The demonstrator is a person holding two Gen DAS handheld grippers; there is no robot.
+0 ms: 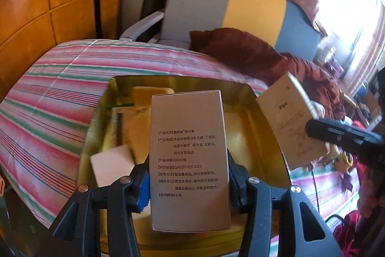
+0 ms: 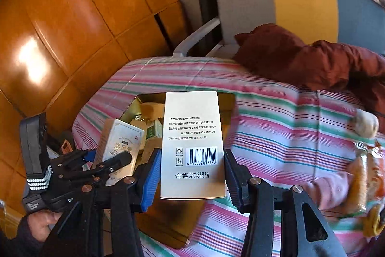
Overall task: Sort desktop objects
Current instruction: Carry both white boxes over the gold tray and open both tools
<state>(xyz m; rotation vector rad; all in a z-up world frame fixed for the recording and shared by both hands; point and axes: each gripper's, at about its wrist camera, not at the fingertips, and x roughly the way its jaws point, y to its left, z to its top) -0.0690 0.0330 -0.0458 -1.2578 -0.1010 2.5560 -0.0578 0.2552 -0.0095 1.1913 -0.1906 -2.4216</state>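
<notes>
Holding a box in each gripper, I have both raised over the gold tin (image 1: pixel 101 112) that sits on the striped cloth (image 1: pixel 48 98). My left gripper (image 1: pixel 189 182) has its jaws clamped on the sides of a grey box (image 1: pixel 187 148), which stands upright with its printed face toward the camera, right above the tin's open interior. Inside the tin I can see a white block (image 1: pixel 112 164) near the front left corner, a yellow block (image 1: pixel 151 94) toward the far wall and some flat packets between them. In the left wrist view my right gripper (image 1: pixel 346 134) comes in from the right edge with a tan box (image 1: pixel 291 122) tilted at the tin's right rim. In the right wrist view that same gripper (image 2: pixel 191 175) has its jaws pressed against both sides of the box (image 2: pixel 192 143), barcode face up, held over the near right part of the tin (image 2: pixel 134 105). The left gripper (image 2: pixel 113 160) shows at lower left with its box (image 2: pixel 122 143) over the tin. A red-brown jacket (image 1: pixel 252 52) lies on the far side of the cloth, in front of a grey, yellow and blue chair (image 1: pixel 228 4)
</notes>
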